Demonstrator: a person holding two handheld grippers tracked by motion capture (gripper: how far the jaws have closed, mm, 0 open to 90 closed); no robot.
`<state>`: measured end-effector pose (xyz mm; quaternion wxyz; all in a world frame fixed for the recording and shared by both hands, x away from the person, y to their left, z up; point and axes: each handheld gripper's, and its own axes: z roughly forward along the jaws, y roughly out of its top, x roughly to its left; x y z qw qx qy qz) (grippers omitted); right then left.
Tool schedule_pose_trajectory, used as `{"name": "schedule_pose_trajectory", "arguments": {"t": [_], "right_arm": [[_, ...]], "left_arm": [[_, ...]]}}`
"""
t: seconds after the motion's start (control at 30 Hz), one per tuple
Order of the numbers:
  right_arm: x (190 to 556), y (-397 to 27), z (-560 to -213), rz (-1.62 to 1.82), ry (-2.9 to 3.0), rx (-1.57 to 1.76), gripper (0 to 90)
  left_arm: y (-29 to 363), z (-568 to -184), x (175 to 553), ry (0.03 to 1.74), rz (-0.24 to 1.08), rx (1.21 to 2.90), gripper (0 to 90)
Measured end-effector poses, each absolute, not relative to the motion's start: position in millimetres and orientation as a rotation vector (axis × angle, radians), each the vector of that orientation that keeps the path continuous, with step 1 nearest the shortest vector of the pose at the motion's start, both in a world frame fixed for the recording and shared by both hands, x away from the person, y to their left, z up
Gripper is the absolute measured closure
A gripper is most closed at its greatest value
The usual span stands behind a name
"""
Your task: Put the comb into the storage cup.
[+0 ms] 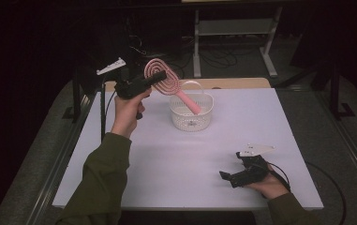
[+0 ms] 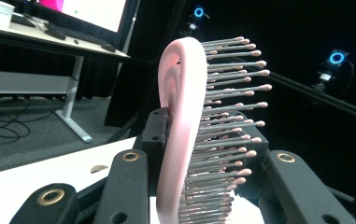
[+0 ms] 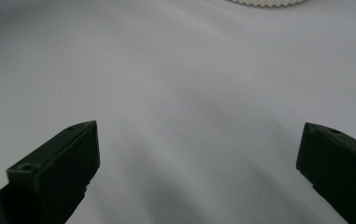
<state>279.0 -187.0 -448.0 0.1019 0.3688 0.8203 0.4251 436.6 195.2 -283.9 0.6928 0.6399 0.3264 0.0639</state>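
A pink hairbrush (image 1: 167,83) with grey bristles is held up in the air over the far left of the white table (image 1: 176,159). My left gripper (image 1: 159,77) is shut on its oval head. The brush's handle slants down to the right into a white perforated basket (image 1: 191,123). In the left gripper view the hairbrush (image 2: 175,135) stands edge-on between the two black jaws of my left gripper (image 2: 208,179), bristles to the right. My right gripper (image 1: 230,165) rests low on the table at the near right, open, with nothing in it. In the right gripper view the right gripper (image 3: 199,154) has bare tabletop between its jaws.
The basket has a hoop handle and stands at the middle back of the table; its rim (image 3: 269,2) peeks in at the top of the right gripper view. A wooden board edge (image 1: 232,83) lies behind the table. Desk frames and cables stand on the floor beyond.
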Motion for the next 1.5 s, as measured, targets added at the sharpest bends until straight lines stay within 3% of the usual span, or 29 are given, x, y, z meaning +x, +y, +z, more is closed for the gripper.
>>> {"name": "schedule_pose_trajectory", "arguments": {"t": [1.5], "right_arm": [[279.0, -187.1, -447.7, 1.259, 2.427, 1.083, 0.0]], "left_arm": [[161.2, -338.0, 472.0, 0.883, 0.163, 1.422, 64.4]]}}
